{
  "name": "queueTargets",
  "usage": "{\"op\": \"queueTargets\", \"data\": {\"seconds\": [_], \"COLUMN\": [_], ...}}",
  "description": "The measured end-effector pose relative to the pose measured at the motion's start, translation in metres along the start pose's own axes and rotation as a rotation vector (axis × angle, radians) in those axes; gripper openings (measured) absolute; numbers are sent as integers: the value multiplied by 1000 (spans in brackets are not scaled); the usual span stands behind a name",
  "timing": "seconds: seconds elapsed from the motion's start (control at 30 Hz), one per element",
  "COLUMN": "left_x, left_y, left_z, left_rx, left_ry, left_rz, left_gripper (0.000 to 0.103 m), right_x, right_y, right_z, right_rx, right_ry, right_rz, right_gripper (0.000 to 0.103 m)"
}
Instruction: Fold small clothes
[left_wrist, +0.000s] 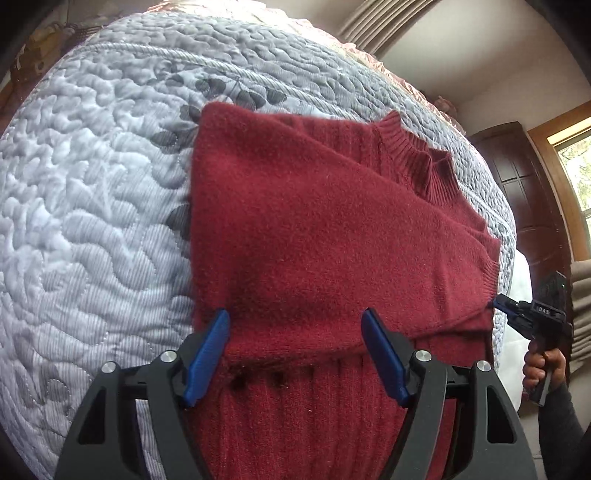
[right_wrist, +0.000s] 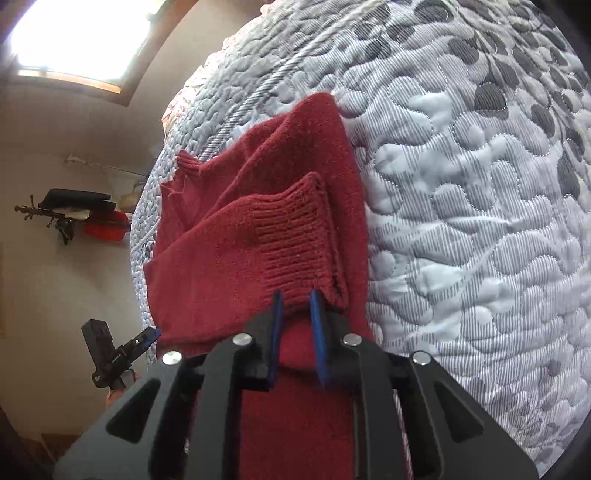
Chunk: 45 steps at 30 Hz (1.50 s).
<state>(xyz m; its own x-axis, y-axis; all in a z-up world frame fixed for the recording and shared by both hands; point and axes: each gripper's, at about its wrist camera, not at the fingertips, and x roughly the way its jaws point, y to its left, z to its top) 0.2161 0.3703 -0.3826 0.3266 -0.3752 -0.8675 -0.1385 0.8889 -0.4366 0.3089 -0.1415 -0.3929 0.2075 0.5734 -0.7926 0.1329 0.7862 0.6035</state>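
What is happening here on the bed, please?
A person is folding a dark red sweater on a quilted grey bedspread, with a handheld gripper in each hand. A sleeve is already folded across the body. The right gripper is almost closed at the sleeve's ribbed cuff, though whether it pinches the fabric is unclear. The left gripper is open over the sweater's lower part.

Red sweater (right_wrist: 266, 236) on quilted bedspread (right_wrist: 461, 206), right gripper (right_wrist: 297, 306) jaws pinching its fabric
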Motion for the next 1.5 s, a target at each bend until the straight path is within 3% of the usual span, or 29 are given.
{"op": "queueTargets", "data": {"seconds": [0.07, 0.17, 0.3, 0.4, 0.47, 0.57, 0.73, 0.83, 1.07, 1.3, 1.43, 1.5], "left_x": [-20, -52, -85, -99, -101, -95, -75, -68, -64, -56, -53, -54], "left_y": [-5, -2, 28, 54, 72, 92, 108, 110, 119, 111, 100, 101], "left_z": [-4, -31, -97, -154, -189, -232, -277, -292, -300, -289, -285, -285], "left_rx": [2, 15, -68, -121, -188, -263, -350, -380, -465, -393, -332, -335], "left_ry": [-12, -5, 72, 151, 206, 283, 374, 404, 382, 430, 438, 433], "left_rz": [-32, -40, -52, -6, -22, -35, -99, -136, -190, -165, -126, -118], "left_gripper": [77, 82, 83, 84, 84, 84, 84, 85, 88, 86, 76, 64], "right_x": [-18, -42, -64, -76, -80, -80, -74, -67, -41, -26, -20, -17], "right_y": [7, 0, -26, -49, -67, -93, -122, -128, -115, -116, -116, -115], "right_z": [-15, -50, -112, -161, -192, -230, -268, -285, -306, -321, -323, -326], "right_rx": [-26, -12, 47, 93, 133, 172, 243, 267, 209, 203, 215, 220], "right_ry": [-4, 26, 99, 156, 201, 262, 296, 306, 370, 397, 385, 385], "right_rz": [1, -6, -32, -59, -70, -87, -73, -29, -15, 1, 2, 3], "right_gripper": [43, 50, 57, 60, 66, 66, 66, 65, 64, 61, 58, 45]}}
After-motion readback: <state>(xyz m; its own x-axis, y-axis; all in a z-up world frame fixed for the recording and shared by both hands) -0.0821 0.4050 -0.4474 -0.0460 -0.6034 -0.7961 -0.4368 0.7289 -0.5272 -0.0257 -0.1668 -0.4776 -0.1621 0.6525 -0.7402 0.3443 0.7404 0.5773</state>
